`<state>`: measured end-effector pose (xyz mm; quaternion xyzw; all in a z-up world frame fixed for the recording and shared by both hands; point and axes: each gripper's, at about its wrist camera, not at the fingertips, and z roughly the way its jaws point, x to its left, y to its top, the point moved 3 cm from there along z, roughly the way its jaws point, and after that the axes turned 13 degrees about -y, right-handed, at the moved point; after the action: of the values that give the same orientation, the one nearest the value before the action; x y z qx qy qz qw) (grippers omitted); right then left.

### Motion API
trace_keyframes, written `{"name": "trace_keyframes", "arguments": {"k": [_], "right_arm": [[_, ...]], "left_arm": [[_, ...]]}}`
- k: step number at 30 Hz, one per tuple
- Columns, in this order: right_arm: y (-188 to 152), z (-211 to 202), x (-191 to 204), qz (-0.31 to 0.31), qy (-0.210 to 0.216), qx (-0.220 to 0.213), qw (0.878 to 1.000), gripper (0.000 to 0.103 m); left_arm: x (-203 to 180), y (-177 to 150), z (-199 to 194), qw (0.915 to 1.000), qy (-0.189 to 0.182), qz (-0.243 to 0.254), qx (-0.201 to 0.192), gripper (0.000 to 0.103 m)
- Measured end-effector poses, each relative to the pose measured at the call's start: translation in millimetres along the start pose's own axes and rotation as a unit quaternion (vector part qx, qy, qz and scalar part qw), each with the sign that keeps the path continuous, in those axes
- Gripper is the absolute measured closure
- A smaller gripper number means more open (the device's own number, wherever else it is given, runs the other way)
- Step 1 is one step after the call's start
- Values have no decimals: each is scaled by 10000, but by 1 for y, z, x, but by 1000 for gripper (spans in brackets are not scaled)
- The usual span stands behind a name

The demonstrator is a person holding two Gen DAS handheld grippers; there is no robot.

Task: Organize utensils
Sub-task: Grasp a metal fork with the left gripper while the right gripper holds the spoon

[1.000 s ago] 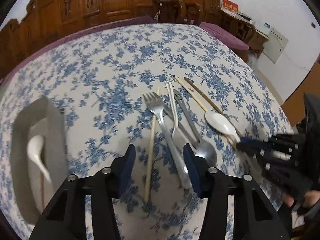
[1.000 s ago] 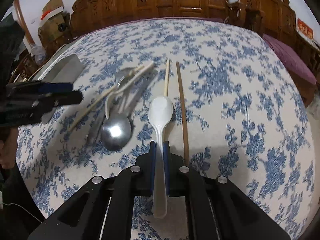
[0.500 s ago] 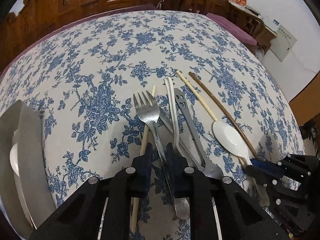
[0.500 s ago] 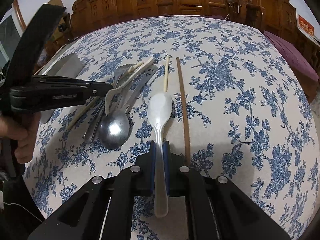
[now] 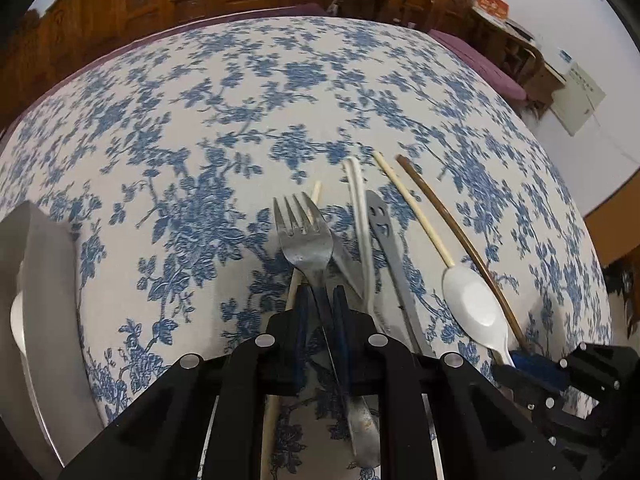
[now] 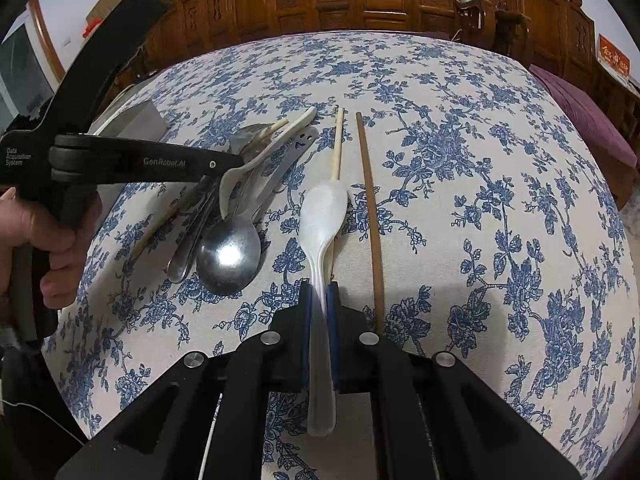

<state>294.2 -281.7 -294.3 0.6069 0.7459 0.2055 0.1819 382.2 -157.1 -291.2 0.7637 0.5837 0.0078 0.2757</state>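
Note:
A metal fork [image 5: 304,240] lies over a pale chopstick [image 5: 294,288] in the utensil pile. My left gripper [image 5: 321,294] is closing its jaws, and the fork's handle runs between the blue pads, which press on it. In the right wrist view that gripper [image 6: 234,165] comes in from the left over the pile, beside a metal spoon [image 6: 228,256]. My right gripper [image 6: 319,292] is shut on the handle of a white plastic spoon [image 6: 322,208], whose bowl rests on the cloth. The same white spoon [image 5: 472,304] shows at the right of the left wrist view.
A pale chopstick [image 6: 338,140] and a brown chopstick [image 6: 368,200] flank the white spoon. A smiley-face handle [image 5: 384,232] and a white handle [image 5: 360,216] lie in the pile. A grey tray [image 5: 44,280] holding a white spoon [image 5: 16,320] sits at the left. Wooden chairs ring the table.
My left gripper has come down and forward over the pile and shut its wide jaws around the fork's handle. The right gripper has stayed still on the white spoon.

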Motion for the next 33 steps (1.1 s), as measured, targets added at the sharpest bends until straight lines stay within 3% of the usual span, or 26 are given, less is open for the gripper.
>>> {"name": "trace_keyframes", "arguments": {"k": [22, 33], "right_arm": [[0, -1, 0, -18, -11, -33, 10000, 93], [1, -5, 1, 52, -13, -153, 9999, 94]], "left_arm": [[-8, -15, -4, 9984, 340, 432, 156, 94], [-7, -22, -28, 9986, 257, 455, -20, 97]]}}
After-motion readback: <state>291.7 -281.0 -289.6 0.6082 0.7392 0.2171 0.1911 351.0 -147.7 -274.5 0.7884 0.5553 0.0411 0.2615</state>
